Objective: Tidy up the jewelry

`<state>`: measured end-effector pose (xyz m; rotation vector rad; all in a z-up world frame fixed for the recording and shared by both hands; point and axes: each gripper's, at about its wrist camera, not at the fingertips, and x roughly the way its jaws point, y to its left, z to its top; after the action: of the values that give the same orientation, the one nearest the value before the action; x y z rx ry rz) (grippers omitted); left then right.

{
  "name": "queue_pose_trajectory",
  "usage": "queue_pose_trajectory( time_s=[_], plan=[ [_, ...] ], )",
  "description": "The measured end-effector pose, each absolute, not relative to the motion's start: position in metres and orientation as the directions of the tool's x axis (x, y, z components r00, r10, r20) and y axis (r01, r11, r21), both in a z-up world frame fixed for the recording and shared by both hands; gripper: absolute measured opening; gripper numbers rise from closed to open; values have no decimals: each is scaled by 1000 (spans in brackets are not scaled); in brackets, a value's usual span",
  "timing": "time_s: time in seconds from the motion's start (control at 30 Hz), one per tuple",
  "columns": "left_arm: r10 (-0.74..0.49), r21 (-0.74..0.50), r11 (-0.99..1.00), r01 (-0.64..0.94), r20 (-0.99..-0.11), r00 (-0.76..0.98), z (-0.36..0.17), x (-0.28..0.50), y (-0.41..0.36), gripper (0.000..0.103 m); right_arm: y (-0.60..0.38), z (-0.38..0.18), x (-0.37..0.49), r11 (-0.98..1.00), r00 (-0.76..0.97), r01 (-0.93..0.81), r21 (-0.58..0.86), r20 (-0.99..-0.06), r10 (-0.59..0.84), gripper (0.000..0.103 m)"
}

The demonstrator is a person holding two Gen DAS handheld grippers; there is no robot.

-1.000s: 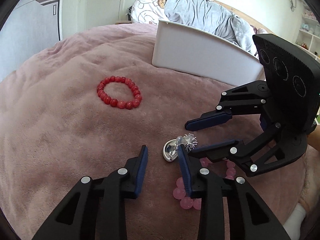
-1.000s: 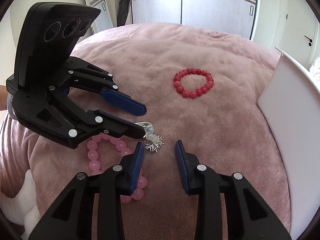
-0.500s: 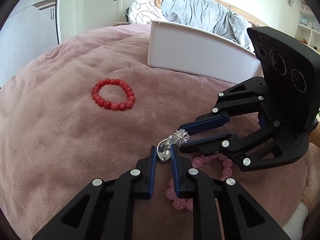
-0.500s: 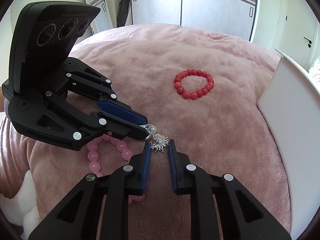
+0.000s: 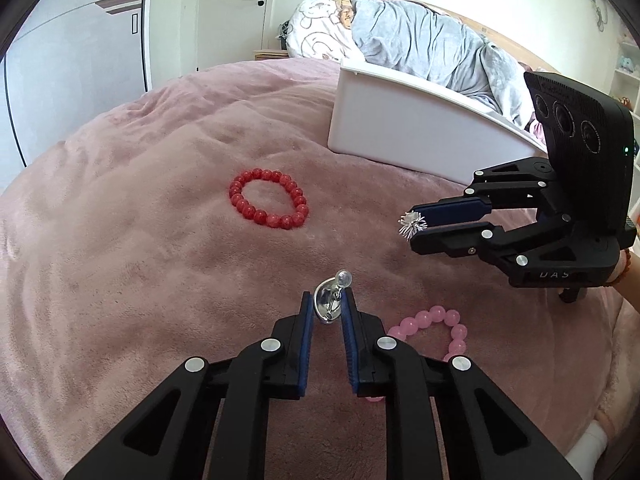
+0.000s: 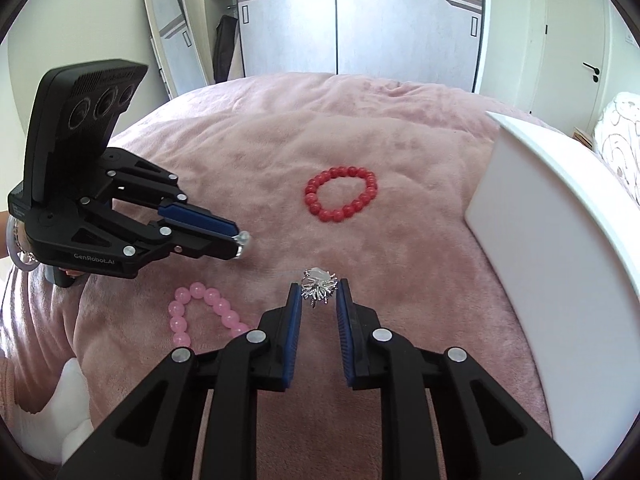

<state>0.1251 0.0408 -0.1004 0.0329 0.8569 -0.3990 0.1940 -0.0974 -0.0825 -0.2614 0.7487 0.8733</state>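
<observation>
In the left wrist view, a silver earring (image 5: 331,307) is pinched between the closed-in fingers of the left gripper (image 5: 326,312) above the pink blanket (image 5: 120,260). A red bracelet (image 5: 269,204) is seen beyond, a pink bracelet (image 5: 444,328) to the right, a white box (image 5: 400,132) further back.

In the right wrist view, a spiky silver earring (image 6: 319,286) is gripped at the tips of the right gripper (image 6: 318,298), just above the blanket, with the box wall at the right edge.

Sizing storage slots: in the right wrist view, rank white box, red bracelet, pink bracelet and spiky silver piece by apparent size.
1. white box, by far the largest.
2. red bracelet and pink bracelet: similar; the pink one is nearer and partly hidden, so unranked.
3. spiky silver piece, smallest, held in the right gripper.
</observation>
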Motion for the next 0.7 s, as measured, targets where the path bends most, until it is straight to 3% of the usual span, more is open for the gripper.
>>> queue_pose_trajectory(
  time_s=[0.7],
  plan=[
    [-210,-114,976,185,-708,675,-54,127,53,19,-154,-16,207,733,560,-672,102,-577,595,18]
  ],
)
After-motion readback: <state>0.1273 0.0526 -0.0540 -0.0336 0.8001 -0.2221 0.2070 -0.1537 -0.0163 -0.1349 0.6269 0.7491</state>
